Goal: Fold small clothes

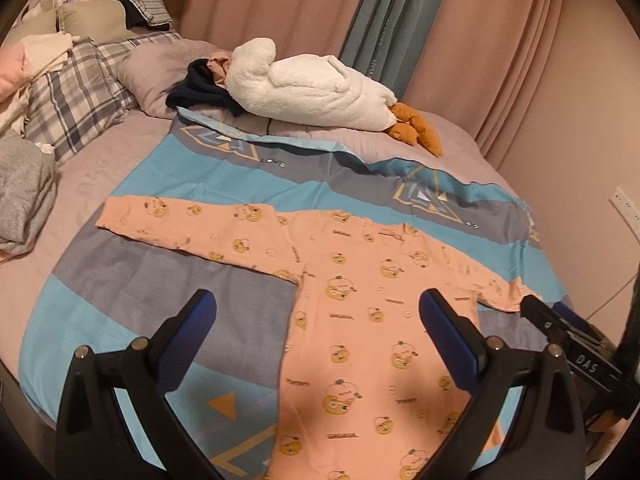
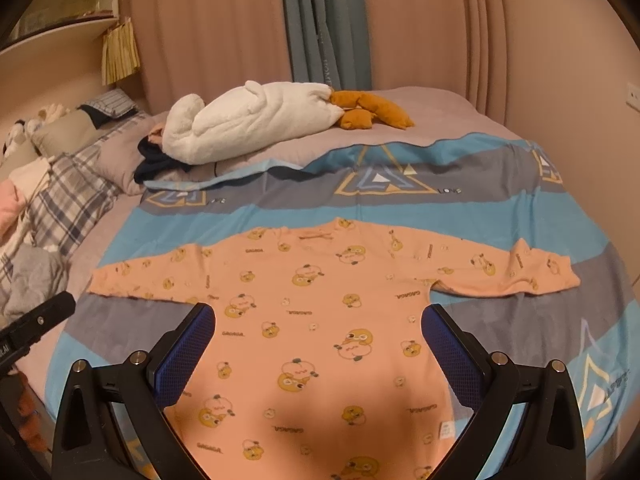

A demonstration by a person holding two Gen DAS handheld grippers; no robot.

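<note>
Left tool (image 1: 318, 314) and right tool (image 2: 319, 326): both spread wide, nothing between the fingers, hovering above the lower half of the garment.

Pink shirt (image 2: 320, 320) with the yellow cartoon print lies flat on the blue-grey quilt (image 2: 500, 168) on the bed, hem toward the cameras, neckline away. Both long sleeves are spread sideways: left sleeve (image 1: 188, 224), right sleeve (image 2: 520, 272), slightly rumpled at the cuff.

Step, as I read it: laid out, no fold made yet. Likely next move is a sleeve fold — each tool pinches its own cuff and carries it inward across the chest. Needs a thin pinch of one layer without snagging the quilt.

Further back: white plush goose (image 2: 256, 120), plaid pillow (image 1: 76, 96), pink curtains (image 2: 208, 28).
</note>
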